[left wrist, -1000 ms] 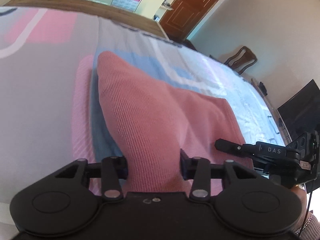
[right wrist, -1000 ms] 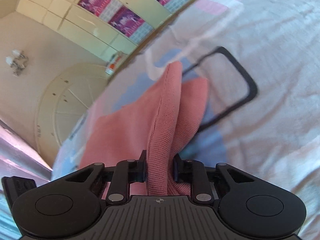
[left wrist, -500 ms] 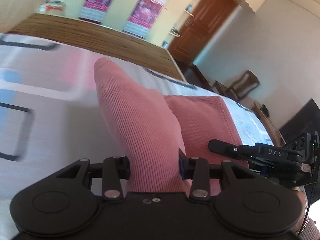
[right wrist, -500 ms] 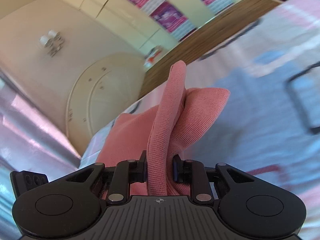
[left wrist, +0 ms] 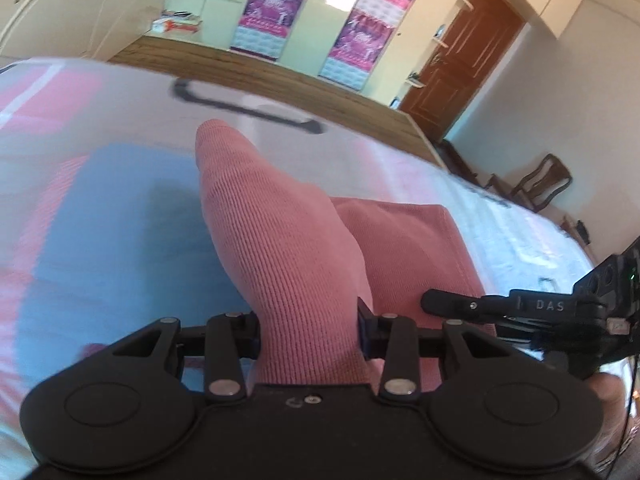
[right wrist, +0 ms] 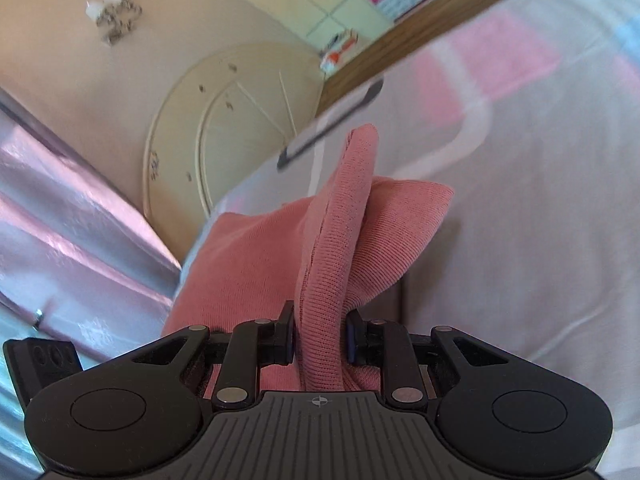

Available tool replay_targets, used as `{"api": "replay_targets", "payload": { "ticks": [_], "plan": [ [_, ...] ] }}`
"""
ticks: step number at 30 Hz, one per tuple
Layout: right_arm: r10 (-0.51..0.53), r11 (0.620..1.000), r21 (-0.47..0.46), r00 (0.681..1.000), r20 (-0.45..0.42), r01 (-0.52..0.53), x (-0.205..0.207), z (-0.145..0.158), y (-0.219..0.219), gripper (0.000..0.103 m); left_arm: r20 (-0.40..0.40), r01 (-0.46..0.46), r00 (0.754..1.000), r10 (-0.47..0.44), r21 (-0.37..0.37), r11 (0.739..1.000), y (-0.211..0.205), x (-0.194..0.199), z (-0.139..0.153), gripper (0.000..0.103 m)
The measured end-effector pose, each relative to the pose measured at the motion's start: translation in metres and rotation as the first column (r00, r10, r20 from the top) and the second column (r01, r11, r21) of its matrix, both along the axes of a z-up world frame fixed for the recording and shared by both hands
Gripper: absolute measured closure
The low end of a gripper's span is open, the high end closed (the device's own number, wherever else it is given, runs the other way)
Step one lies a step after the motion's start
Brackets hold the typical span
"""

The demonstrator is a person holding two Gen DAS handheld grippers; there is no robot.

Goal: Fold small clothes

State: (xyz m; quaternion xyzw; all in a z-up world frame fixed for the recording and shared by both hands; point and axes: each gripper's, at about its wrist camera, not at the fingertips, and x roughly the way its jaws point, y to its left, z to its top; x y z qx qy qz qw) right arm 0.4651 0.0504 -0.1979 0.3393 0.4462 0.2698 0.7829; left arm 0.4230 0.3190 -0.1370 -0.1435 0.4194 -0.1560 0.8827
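Observation:
A pink knit garment (left wrist: 288,248) lies over a bed with a pink, blue and white sheet (left wrist: 80,216). My left gripper (left wrist: 308,332) is shut on a thick bunch of its fabric, which rises between the jaws. My right gripper (right wrist: 320,340) is shut on another folded edge of the same garment (right wrist: 340,240), lifted off the bed. The right gripper (left wrist: 520,312) also shows at the right in the left wrist view, close beside the left one. The rest of the garment (right wrist: 248,264) hangs down to the left.
A wooden bed frame (left wrist: 280,80) edges the far side. Beyond it stand cream wardrobes with pink posters (left wrist: 276,12), a brown door (left wrist: 464,68) and wooden chairs (left wrist: 540,184). A shiny curtain (right wrist: 60,220) hangs at the left in the right wrist view.
Both grippers have lifted and carried the garment across the bed toward the wooden frame. The views tilted up, so more of the room shows. Both stay shut on the fabric.

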Motion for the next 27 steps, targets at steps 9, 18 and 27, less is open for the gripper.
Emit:
{"api": "replay_targets", "payload": {
  "ticks": [9,18,27],
  "plan": [
    [-0.135,0.959,-0.255,0.991,-0.018,0.126,0.012,-0.024,0.008,0.076,-0.007,-0.035,0.999,0.035,-0.001,0.999,0.044,-0.006,-0.042,0.034],
    [-0.063,0.9,-0.412,0.976,0.207,0.145,-0.035,0.027,0.033,0.076,0.127,-0.05,0.991,0.044,0.048,0.998,0.04,-0.05,0.0,0.038],
    [0.119,0.768,-0.64,0.976,0.181,0.025,-0.085,-0.018,0.075,0.094,0.142,-0.002,0.989,-0.03,0.22,0.975,0.005,-0.055,-0.018,0.038]
  ]
}}
